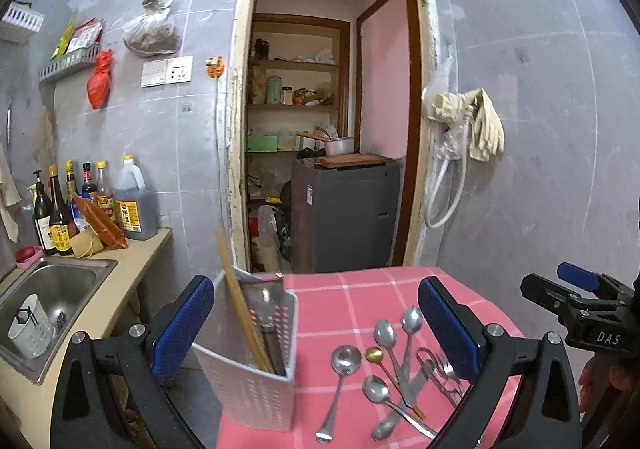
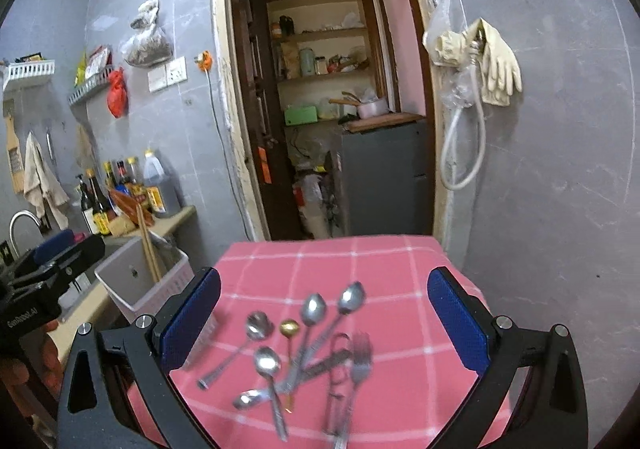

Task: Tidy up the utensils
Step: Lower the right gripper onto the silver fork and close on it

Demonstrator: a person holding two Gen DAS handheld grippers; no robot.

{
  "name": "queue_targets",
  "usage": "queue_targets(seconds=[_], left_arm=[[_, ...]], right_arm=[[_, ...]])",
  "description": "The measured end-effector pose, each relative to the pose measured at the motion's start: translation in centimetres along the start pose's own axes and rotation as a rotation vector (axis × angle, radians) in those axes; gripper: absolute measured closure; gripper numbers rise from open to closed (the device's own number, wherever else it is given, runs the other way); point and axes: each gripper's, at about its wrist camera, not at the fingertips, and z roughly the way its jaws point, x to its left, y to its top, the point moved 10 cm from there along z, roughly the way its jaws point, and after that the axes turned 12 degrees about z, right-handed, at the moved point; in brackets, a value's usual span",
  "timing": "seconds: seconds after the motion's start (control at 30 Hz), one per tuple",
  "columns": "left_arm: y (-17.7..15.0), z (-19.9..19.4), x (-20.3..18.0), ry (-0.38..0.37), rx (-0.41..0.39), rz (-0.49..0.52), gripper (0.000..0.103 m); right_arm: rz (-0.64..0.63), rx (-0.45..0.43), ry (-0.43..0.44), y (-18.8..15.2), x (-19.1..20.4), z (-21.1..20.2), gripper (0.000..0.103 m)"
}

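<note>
A heap of metal spoons (image 1: 380, 361) (image 2: 304, 345), a small gold spoon (image 1: 375, 355) (image 2: 289, 327) and forks (image 1: 446, 369) (image 2: 360, 365) lies on a small table with a pink checked cloth (image 1: 360, 289) (image 2: 320, 269). At the table's left edge stands a white perforated utensil holder (image 1: 248, 369) (image 2: 140, 281) with wooden chopsticks (image 1: 240, 305) (image 2: 148, 249) in it. My left gripper (image 1: 316, 329) is open, its blue pads on either side of the holder and the heap. My right gripper (image 2: 324, 325) is open above the heap, with nothing held.
A counter at the left has a steel sink (image 1: 52, 301) with a white cup, and sauce bottles (image 1: 80, 205) (image 2: 120, 189) behind it. A doorway (image 1: 328, 129) to a pantry with a grey cabinet lies beyond the table. Rubber gloves (image 1: 480, 125) hang on the right wall.
</note>
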Motion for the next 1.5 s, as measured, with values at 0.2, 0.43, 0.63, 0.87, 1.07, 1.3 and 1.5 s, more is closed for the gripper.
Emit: queue_targets(seconds=[0.2,0.43,0.63,0.87,1.07,1.3,1.5], left_arm=[[-1.5,0.4,-2.9,-0.018,0.041,0.039,0.000],[-3.4,1.9,-6.3,-0.082,0.109,0.067,0.000],[-6.2,4.1,-8.6,-0.114,0.185,0.063,0.000],[-9.9,7.4,-10.3,-0.149,0.299,0.040,0.000],[-12.8,10.7,-10.5,-0.225,0.407,-0.084,0.024],[-16.0,13.9,-9.8,-0.228,0.528,-0.195,0.039],[-17.1,15.7,-9.7,-0.248,0.575,-0.247,0.053]], right_arm=[[0.016,0.062,-0.033,-1.4,-3.8,0.7,0.001],[0.032,0.162,0.017,-3.3,-6.2,2.8,0.001],[0.042,0.246,0.051,-5.6,-7.6,5.4,0.001],[0.052,0.353,0.080,-9.2,-8.7,8.9,0.016],[0.077,0.449,0.123,-11.7,-9.0,12.1,0.044],[0.104,0.515,0.182,-13.2,-8.2,14.7,0.062],[0.122,0.577,0.232,-14.1,-7.3,17.1,0.075]])
